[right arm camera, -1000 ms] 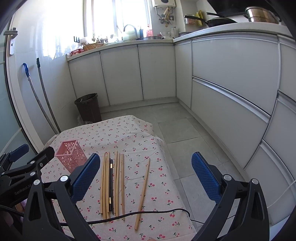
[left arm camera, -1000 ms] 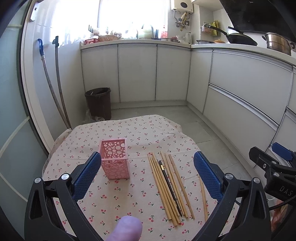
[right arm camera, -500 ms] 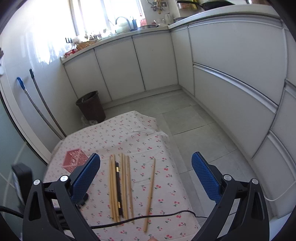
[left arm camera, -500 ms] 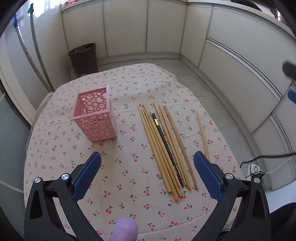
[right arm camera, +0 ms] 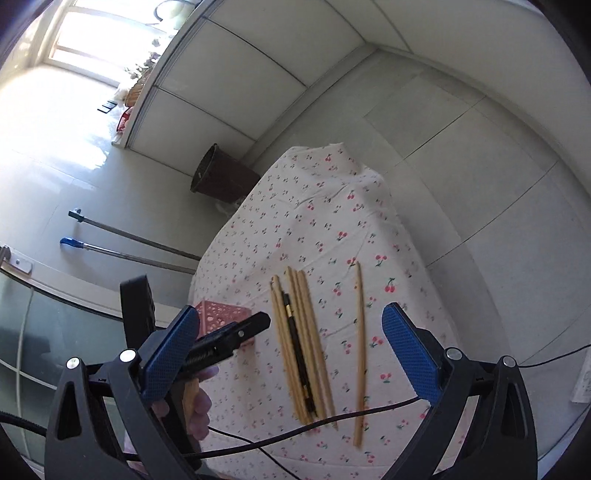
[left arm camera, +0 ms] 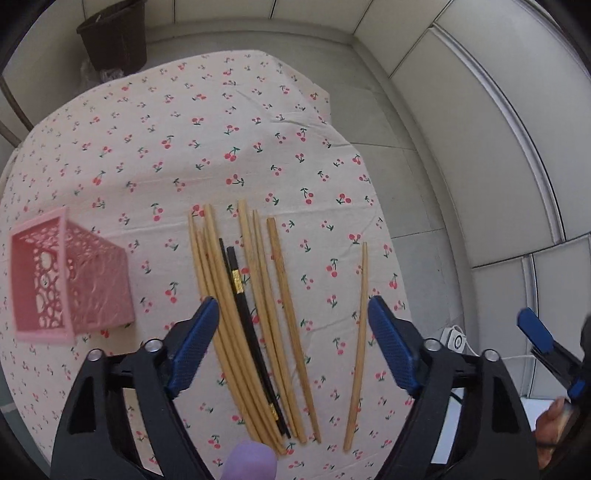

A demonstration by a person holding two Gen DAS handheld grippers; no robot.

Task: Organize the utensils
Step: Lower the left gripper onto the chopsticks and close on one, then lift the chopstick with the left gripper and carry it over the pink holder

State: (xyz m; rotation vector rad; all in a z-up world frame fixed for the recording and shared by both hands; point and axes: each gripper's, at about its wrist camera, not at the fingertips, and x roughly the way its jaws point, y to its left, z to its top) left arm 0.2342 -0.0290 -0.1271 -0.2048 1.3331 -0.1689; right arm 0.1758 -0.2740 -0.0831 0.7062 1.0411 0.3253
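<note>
On the cherry-print cloth point(left arm camera: 236, 122), chopstick bundle point(left arm camera: 243, 317) lies lengthwise, roughly parallel to my view axis, directly between left gripper point(left arm camera: 293, 347) pads. Both grippers' jaws spread wide, nothing held. Stray chopstick point(left arm camera: 358, 343) sits just inside the right pad. Pink holder point(left arm camera: 70, 284) upright, off left. Right gripper point(right arm camera: 291, 354) is higher; left looks nearer.

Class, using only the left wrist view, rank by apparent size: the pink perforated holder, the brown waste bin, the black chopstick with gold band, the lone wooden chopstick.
1. Pink perforated holder, though nearness inflates it.
2. Brown waste bin, partly cropped.
3. Black chopstick with gold band and lone wooden chopstick: alike.
</note>
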